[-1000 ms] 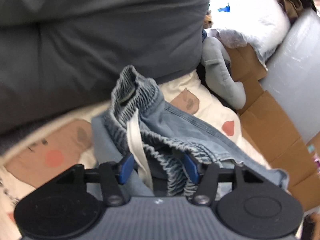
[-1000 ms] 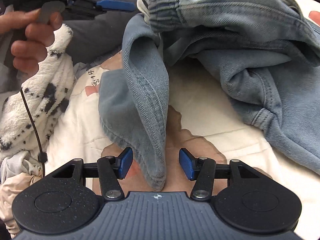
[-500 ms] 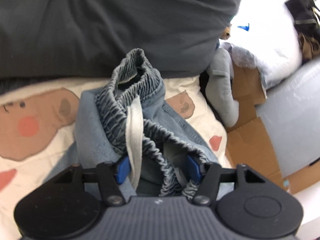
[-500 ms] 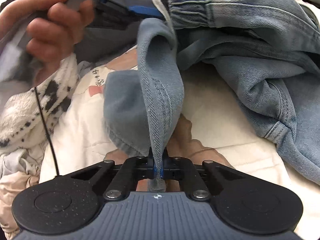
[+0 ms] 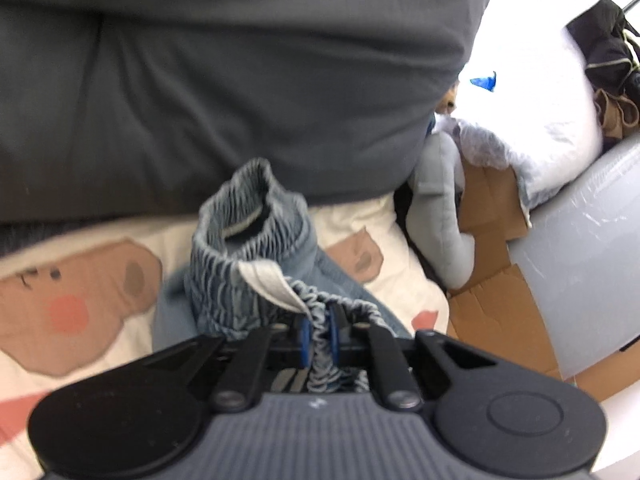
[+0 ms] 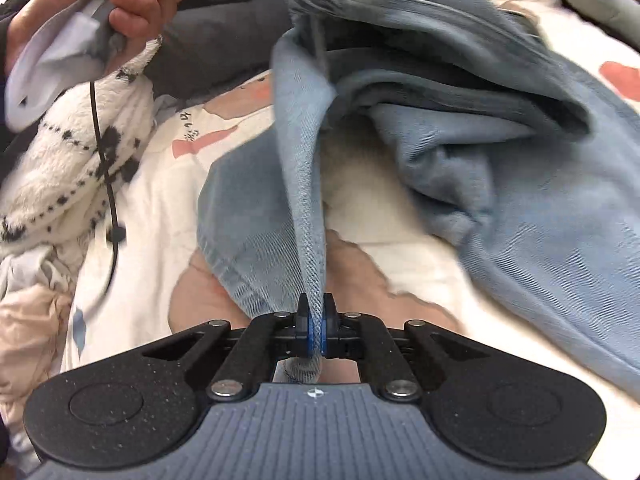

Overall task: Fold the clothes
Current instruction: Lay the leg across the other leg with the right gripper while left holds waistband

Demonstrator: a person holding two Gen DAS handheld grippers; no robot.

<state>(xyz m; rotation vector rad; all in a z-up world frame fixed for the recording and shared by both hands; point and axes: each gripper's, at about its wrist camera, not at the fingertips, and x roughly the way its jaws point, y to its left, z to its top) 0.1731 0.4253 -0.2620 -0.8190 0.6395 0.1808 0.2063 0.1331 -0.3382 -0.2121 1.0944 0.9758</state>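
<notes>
Left gripper (image 5: 318, 334) has its jaws squeezed on the gathered waistband (image 5: 256, 264) of the jeans (image 6: 500, 168); they've just been closing, with the elastic bunched between the blue pads and a white drawstring (image 5: 272, 282) flopping off to the left of them. Those jeans sit on a cream sheet (image 5: 80, 280) with brown bear prints, in front of a big grey pillow (image 5: 220, 80), with cardboard (image 5: 488, 288) off to the right. Over in the right wrist view, a hand (image 6: 132, 4) is at the top left above a fluffy spotted white garment (image 6: 60, 168). Right gripper (image 6: 316, 328) is clamped on a thin denim edge that runs taut up from its pads, and the rest of the jeans is heaped up to the right on the sheet.
</notes>
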